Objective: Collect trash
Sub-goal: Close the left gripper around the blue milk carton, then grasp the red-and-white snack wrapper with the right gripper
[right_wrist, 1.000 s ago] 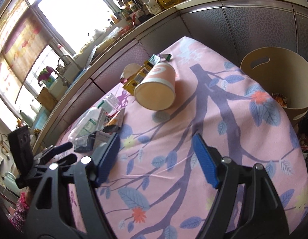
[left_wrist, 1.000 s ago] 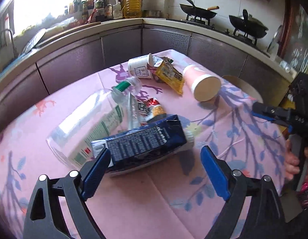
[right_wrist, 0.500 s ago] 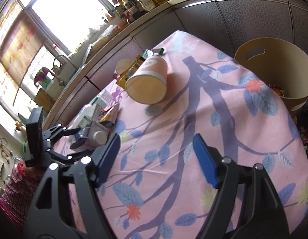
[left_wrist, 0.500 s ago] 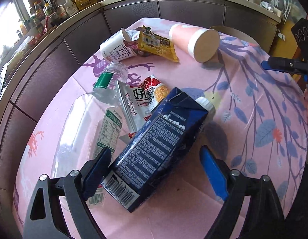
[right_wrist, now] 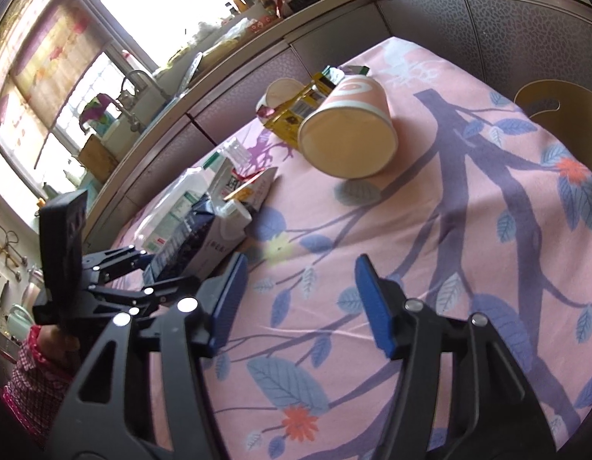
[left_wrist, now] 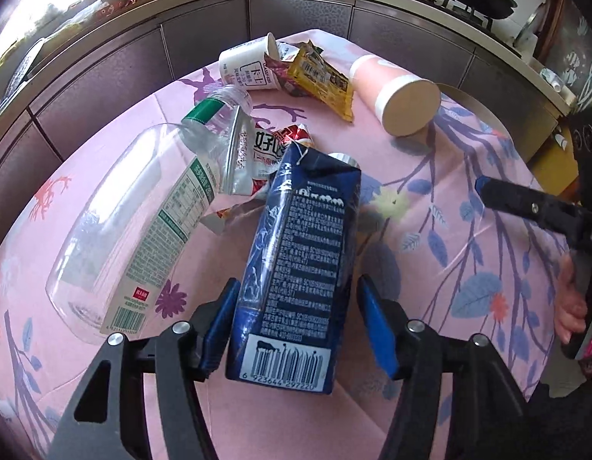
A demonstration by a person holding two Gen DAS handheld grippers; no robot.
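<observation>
**Left jaws closing around the blue carton**

While the left gripper draws its jaws in, the dark blue carton lies between them at lower centre of the left wrist view; the left pad touches its side, a gap remains at the right pad. The carton's lower edge hides part of the tabletop. Left of it lies a clear plastic bottle, over a red-and-white wrapper half covered by both. In the upper centre a white cup, a yellow packet and a tipped pink paper cup lie together. The right gripper is also closing, jaws fairly wide with only cloth between them. A beige bin is cut off at the right edge.
</observation>
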